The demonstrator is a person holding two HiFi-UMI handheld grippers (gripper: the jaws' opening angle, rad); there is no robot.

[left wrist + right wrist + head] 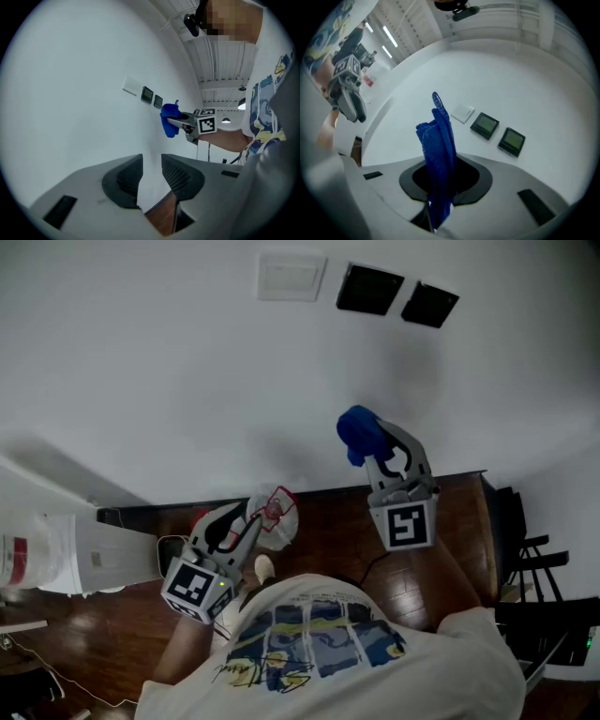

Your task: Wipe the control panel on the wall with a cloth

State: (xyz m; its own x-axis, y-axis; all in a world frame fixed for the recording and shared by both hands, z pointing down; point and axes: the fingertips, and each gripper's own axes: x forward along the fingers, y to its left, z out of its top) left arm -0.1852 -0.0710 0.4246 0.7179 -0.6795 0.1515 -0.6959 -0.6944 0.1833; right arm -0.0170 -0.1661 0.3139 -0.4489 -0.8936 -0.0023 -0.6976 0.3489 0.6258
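My right hand-held gripper point(439, 197) clamps the blue cloth point(440, 140), apart from the two dark control panels point(486, 125) on the wall point(520, 79). My left hand-held gripper point(151, 176) stands narrowly open, empty.

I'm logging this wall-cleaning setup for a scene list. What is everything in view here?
wall: 1, white, ahead
control panels: 2, black, side by side high on the wall
switch plate: 1, white, left of the panels
cloth: 1, blue, below the panels
floor: 1, dark brown wood
boxy unit: 1, white with red label, far left
bag-like object: 1, white and red, on the floor
chairs: black, count unclear, far right
shirt: 1, white, blue-yellow print
left gripper: grey, jaws apart, empty, held low
right gripper: grey, shut on the cloth, raised
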